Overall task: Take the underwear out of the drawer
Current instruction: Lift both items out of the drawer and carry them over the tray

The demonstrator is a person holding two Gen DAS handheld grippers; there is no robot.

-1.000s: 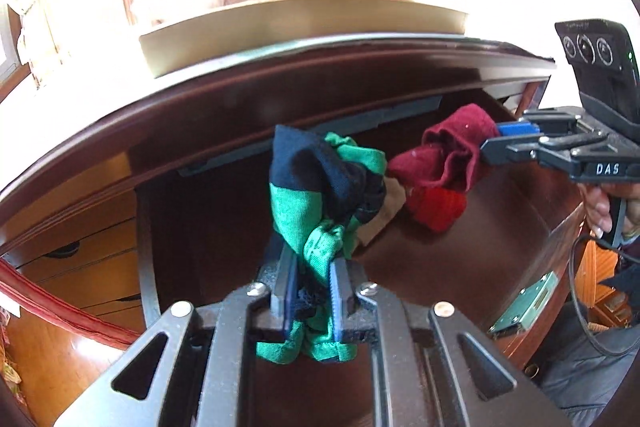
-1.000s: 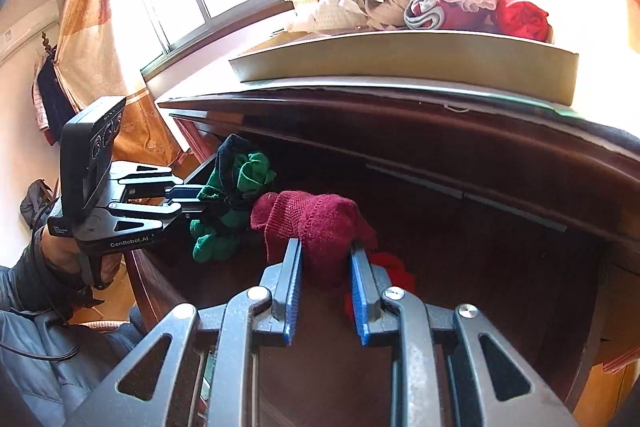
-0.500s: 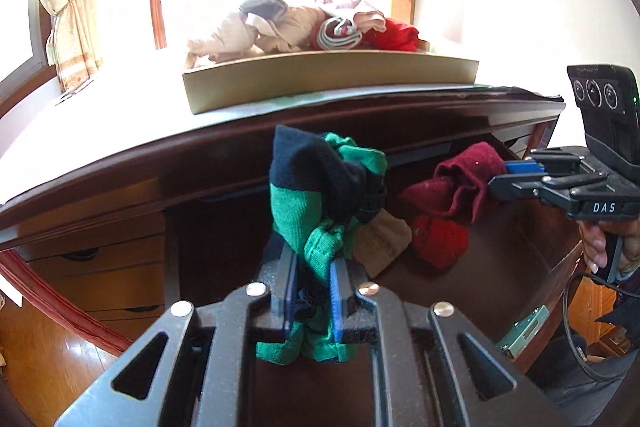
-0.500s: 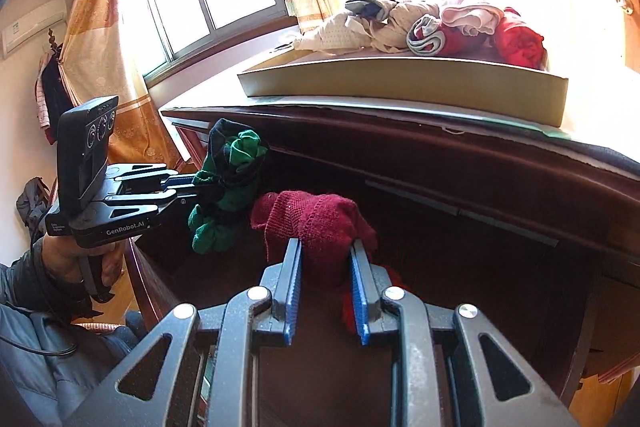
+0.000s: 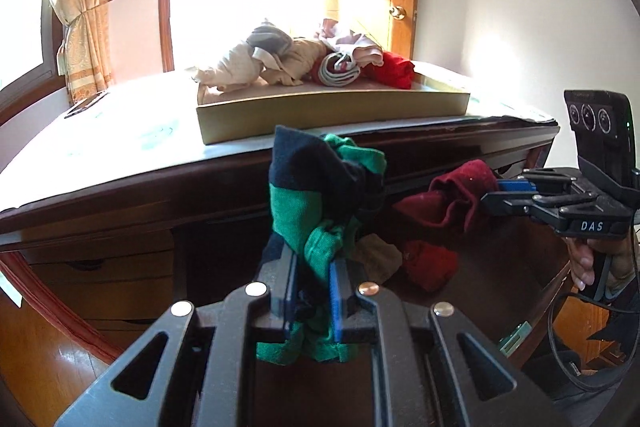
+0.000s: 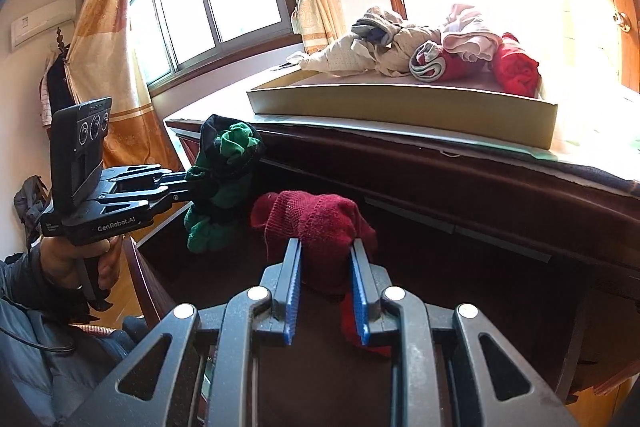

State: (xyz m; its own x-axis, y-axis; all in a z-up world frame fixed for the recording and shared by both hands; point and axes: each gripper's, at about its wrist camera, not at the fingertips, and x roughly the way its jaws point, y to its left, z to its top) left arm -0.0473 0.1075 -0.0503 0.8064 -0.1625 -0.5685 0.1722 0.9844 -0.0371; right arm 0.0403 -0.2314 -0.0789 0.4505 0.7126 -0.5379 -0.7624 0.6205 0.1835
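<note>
Left gripper clamped tight on green/navy underwear, bunched btwn pads, sticking up past tips. Right gripper pinching dark red underwear same way. Both held over open drawer, w/ tray of clothes beyond tips.

left gripper, black two-finger frame with blue pads, clamped on cloth, angled downward; right gripper likewise clamped; a hand grips each handle.
</note>
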